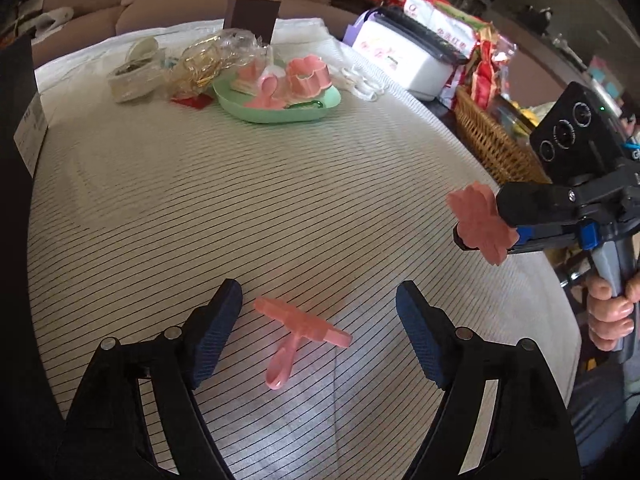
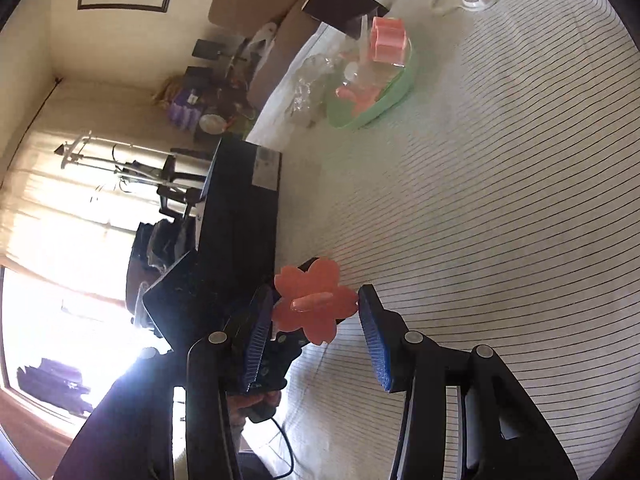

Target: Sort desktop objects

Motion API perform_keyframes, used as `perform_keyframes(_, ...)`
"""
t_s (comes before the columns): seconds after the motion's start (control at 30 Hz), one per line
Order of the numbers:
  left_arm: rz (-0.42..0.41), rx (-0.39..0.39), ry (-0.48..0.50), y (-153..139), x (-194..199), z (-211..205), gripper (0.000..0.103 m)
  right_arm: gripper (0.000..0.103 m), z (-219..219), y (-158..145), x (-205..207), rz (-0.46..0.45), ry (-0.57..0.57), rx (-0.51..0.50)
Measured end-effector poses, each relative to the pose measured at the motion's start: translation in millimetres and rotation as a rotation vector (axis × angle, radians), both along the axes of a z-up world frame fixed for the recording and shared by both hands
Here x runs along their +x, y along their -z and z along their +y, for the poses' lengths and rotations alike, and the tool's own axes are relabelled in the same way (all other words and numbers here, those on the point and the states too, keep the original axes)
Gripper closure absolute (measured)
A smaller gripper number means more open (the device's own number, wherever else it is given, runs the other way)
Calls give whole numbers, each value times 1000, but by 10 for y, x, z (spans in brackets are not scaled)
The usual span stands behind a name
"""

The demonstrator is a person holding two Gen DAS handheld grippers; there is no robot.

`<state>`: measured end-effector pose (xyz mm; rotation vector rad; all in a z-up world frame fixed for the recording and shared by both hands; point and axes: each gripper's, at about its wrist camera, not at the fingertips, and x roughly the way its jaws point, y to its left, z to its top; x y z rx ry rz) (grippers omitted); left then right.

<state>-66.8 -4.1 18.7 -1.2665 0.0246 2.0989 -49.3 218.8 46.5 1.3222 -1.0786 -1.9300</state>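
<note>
A pink flower-shaped stamp with a loop handle [image 1: 298, 332] lies tilted on the striped tablecloth between the fingers of my left gripper [image 1: 318, 334], which is open around it without touching. My right gripper [image 2: 316, 332] is shut on a second pink flower stamp [image 2: 314, 306], held by its edges above the cloth; it also shows in the left wrist view [image 1: 480, 222] at the right. A green tray [image 1: 320, 114] at the far side holds several pink cutters and stamps; it also shows in the right wrist view [image 2: 396, 94].
Beside the tray lie a bag of gold rings [image 1: 204, 62], a small lidded box [image 1: 132, 78], white ring cutters [image 1: 362, 82] and a brown box [image 1: 252, 16]. A wicker basket [image 1: 492, 140] and a white container [image 1: 404, 54] stand off the table's right edge.
</note>
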Motion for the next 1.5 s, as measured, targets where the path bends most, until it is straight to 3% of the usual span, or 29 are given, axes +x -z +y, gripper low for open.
perform_keyframes(0.23, 52, -37, 28, -4, 76, 39, 29, 57, 62, 199, -24, -62, 16, -190)
perform_keyframes(0.3, 74, -41, 36, -20, 104, 68, 50, 57, 87, 263, -12, -84, 27, -222)
perform_keyframes(0.5, 90, -33, 32, -49, 150, 91, 75, 57, 152, 340, 11, -114, 60, -255)
perform_keyframes(0.63, 67, -59, 40, 7, 180, 84, 74, 57, 135, 290, 4, -99, 60, -220)
perform_keyframes(0.77, 64, -40, 69, -56, 279, 5, 43, 57, 69, 300, -1, -102, 42, -202)
perform_keyframes(0.87, 98, -75, 95, -104, 386, -47, 32, 57, 42, 298, -2, -101, 32, -187)
perform_keyframes(1.0, 48, -91, 88, -29, 397, -123, 32, 57, 30, 263, -7, -87, 19, -157)
perform_keyframes(1.3, -36, -48, -3, -43, 281, -199, 32, 57, -177, 316, -20, -94, -49, -83)
perform_keyframes(1.5, -84, 43, -40, -30, 250, -306, 37, 57, -360, 404, -28, -112, -90, -83)
